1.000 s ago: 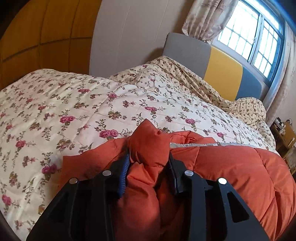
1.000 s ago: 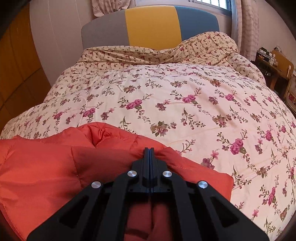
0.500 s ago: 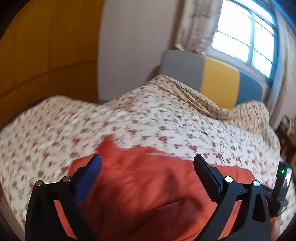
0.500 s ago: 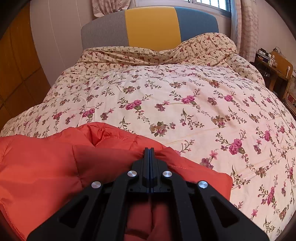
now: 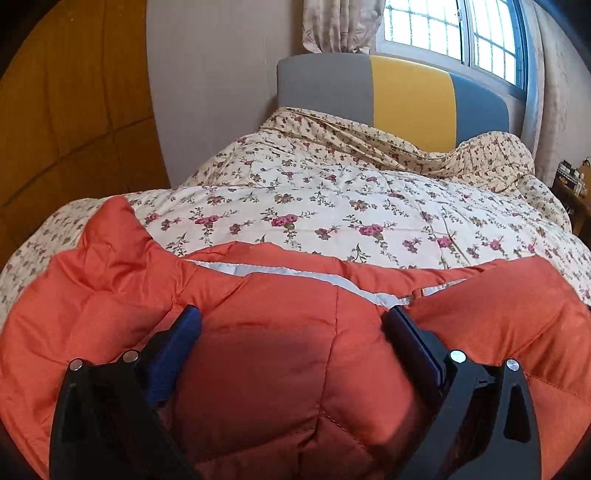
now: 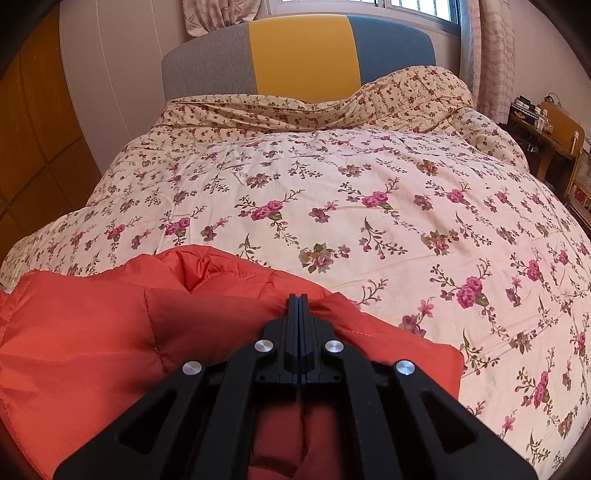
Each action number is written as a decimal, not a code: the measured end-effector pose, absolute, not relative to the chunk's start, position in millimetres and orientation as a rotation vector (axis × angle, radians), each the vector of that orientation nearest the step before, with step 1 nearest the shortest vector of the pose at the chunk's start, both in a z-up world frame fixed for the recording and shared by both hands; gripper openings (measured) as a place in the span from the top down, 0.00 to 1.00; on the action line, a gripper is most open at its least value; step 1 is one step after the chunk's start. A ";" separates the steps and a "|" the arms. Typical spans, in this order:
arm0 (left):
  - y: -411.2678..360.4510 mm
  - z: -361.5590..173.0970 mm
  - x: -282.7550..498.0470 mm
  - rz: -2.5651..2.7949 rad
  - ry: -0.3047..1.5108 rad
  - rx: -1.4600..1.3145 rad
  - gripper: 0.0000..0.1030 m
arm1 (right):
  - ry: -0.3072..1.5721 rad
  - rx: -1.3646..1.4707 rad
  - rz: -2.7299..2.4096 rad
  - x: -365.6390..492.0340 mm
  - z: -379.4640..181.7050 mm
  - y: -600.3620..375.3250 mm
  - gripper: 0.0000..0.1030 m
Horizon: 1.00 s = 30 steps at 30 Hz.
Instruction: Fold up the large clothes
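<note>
An orange padded jacket (image 5: 280,354) lies on the near part of a bed with a floral quilt (image 5: 332,206). A white lining strip (image 5: 295,275) shows along its far edge. My left gripper (image 5: 291,321) is open, its jaws wide apart and resting low on the jacket, holding nothing. In the right wrist view the jacket (image 6: 110,332) fills the lower left. My right gripper (image 6: 297,299) is shut on a fold of the jacket at its right edge, over the quilt (image 6: 369,192).
A grey, yellow and blue headboard (image 6: 299,55) stands at the far end of the bed. A wooden wardrobe (image 5: 66,110) is on the left. A cluttered wooden side table (image 6: 546,129) stands at the right by the curtained window (image 5: 443,22).
My left gripper let go of the bunched jacket fabric, opened wide, lifted, then came down on the flat jacket facing the headboard. The right gripper stayed shut and still.
</note>
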State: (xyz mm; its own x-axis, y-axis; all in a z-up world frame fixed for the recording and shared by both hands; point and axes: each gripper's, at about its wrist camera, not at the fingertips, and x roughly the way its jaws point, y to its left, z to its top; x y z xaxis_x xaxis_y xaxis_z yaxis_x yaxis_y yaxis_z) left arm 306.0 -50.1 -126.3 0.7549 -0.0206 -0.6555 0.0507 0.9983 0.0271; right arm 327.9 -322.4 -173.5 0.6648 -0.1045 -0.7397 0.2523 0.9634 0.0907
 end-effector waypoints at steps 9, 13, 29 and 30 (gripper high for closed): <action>-57.0 -135.4 310.8 -0.017 0.729 0.086 0.04 | 0.777 0.166 -0.234 310.7 -143.5 -307.2 0.94; -57.8 -136.0 310.4 -0.012 0.727 0.093 0.04 | 0.674 0.225 -0.153 280.9 -108.9 -271.8 0.91; -59.4 -137.2 311.3 -0.004 0.720 0.107 0.04 | 0.740 0.120 -0.050 320.6 -160.5 -206.2 0.86; -59.2 -137.4 311.1 -0.002 0.720 0.108 0.04 | 0.738 0.121 -0.051 319.3 -163.3 -206.5 0.86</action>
State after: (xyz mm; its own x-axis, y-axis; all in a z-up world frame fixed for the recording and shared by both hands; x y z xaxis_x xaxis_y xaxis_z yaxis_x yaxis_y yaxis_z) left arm 311.1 -59.2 -137.4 0.7521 0.0353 -0.6581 0.0393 0.9944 0.0982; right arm 319.3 -206.5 -163.3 0.7391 -0.0034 -0.6736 0.0888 0.9918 0.0925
